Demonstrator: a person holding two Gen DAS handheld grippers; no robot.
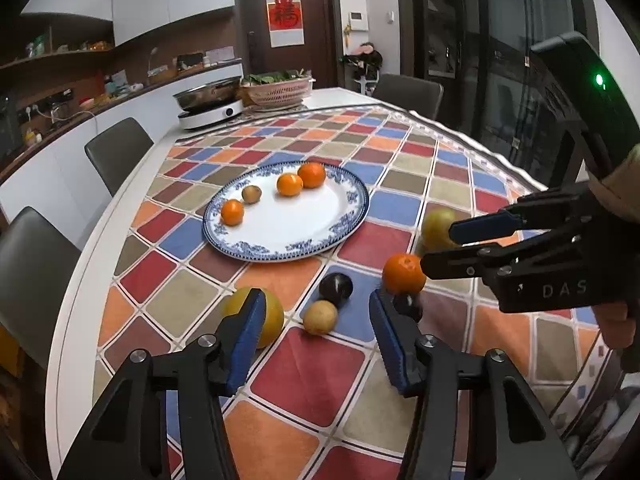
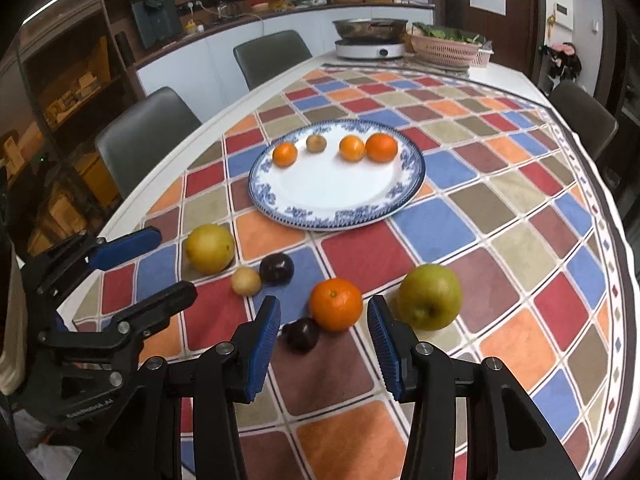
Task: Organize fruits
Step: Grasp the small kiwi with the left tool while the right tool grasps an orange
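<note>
A blue-rimmed white plate (image 1: 296, 220) (image 2: 332, 188) holds three oranges and one small brown fruit. Loose on the checked cloth lie a big yellow fruit (image 1: 275, 314) (image 2: 210, 248), a small tan fruit (image 1: 320, 317) (image 2: 246, 281), two dark plums (image 1: 336, 288) (image 2: 301, 334), an orange (image 1: 404, 279) (image 2: 336, 310) and a green apple (image 1: 436, 228) (image 2: 430, 296). My left gripper (image 1: 316, 299) (image 2: 176, 262) is open above the tan fruit, holding nothing. The right gripper (image 2: 323, 305) (image 1: 438, 248) is open, its tips either side of the orange without touching it.
An induction cooker with a metal pot (image 1: 210, 110) (image 2: 370, 42) and a pink basket of greens (image 1: 280, 90) (image 2: 446, 50) stand at the far end. Grey chairs (image 1: 118, 152) (image 2: 148, 136) line the table's left edge. A person's hand (image 1: 616, 320) holds the right gripper.
</note>
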